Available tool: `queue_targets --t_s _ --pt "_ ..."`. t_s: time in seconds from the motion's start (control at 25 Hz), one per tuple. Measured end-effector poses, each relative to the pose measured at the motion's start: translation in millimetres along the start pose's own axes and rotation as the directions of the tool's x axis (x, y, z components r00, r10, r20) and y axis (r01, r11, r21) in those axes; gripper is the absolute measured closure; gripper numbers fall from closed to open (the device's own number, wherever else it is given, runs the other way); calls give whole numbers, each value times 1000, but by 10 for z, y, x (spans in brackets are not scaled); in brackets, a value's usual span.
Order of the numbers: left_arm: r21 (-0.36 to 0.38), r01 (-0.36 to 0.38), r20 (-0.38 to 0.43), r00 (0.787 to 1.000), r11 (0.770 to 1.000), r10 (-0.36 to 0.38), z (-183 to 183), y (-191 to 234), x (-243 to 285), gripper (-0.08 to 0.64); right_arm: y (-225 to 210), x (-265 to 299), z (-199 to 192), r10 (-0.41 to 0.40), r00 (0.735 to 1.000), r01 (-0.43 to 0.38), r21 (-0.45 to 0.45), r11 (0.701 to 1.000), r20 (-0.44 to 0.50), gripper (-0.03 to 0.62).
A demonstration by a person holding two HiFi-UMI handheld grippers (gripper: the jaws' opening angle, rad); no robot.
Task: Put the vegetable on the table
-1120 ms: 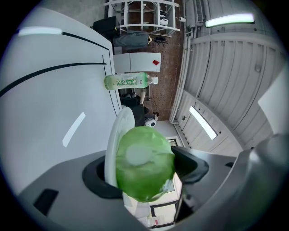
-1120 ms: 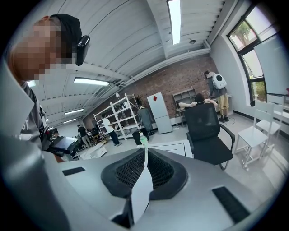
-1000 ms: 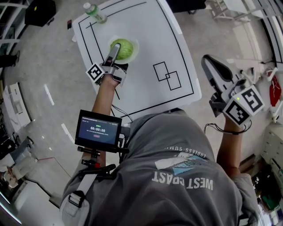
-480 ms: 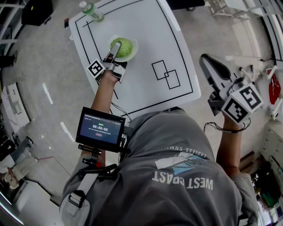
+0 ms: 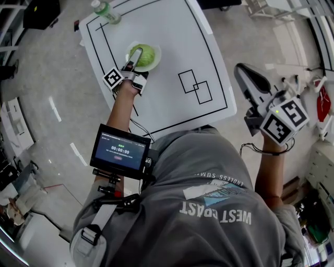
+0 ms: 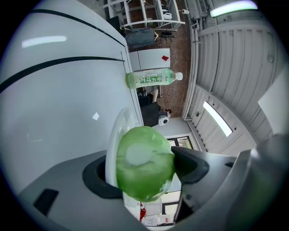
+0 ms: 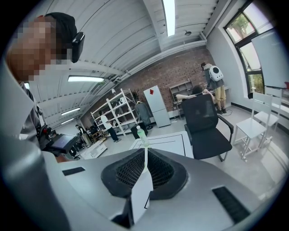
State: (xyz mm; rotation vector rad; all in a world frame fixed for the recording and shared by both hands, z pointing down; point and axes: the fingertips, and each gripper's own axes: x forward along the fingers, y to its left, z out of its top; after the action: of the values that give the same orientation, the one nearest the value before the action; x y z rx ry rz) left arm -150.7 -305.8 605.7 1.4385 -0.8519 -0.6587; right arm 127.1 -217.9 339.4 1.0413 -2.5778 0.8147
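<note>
Student: Cabbage [image 5: 147, 56] on a white plate [image 5: 159, 52], at eleven o'clock on the table [image 5: 177, 31]. Where do we read the jaws?

Tutor: We read them in the two gripper views. The left gripper [image 5: 134, 55] is rolled so that one jaw lies over the head and the other sits low by the plate's near rim. They stand wide apart with the cabbage between them, and we see no squeeze on it. The right gripper [image 7: 144, 158], off the table's edge at three o'clock, has its jaws together on nothing.

Student: How do we expect the head to handle?

Tutor: We judge it round, firm and fairly weighty. Its smooth, glossy skin may slide under the pads, and the outer leaves would bruise under a hard pinch. We would take it across its widest girth, pads opposite each other, keeping the plate's rim out of the bite. Bare table lies at four o'clock of the plate, and the bottle [image 5: 103, 10] stands at the far corner.
</note>
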Motion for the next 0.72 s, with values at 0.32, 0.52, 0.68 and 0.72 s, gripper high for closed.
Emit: queue_targets --t_s 0.32,0.52,0.68,0.72 --pt "4 -34 -13 999 999 34 -15 138 -60 224 -31 56 -88 -2 1000 3 23 1000 -26 583" --pt "20 -52 -25 998 998 53 1 249 -90 224 -74 106 -192 -17 998 19 46 999 -59 583" --pt "3 -26 -26 999 1000 27 1 166 -49 224 -81 145 -291 -20 996 25 64 998 -87 583" --pt "2 -24 -30 999 1000 24 0 158 -39 224 -79 155 -311 -20 996 26 67 997 -92 583"
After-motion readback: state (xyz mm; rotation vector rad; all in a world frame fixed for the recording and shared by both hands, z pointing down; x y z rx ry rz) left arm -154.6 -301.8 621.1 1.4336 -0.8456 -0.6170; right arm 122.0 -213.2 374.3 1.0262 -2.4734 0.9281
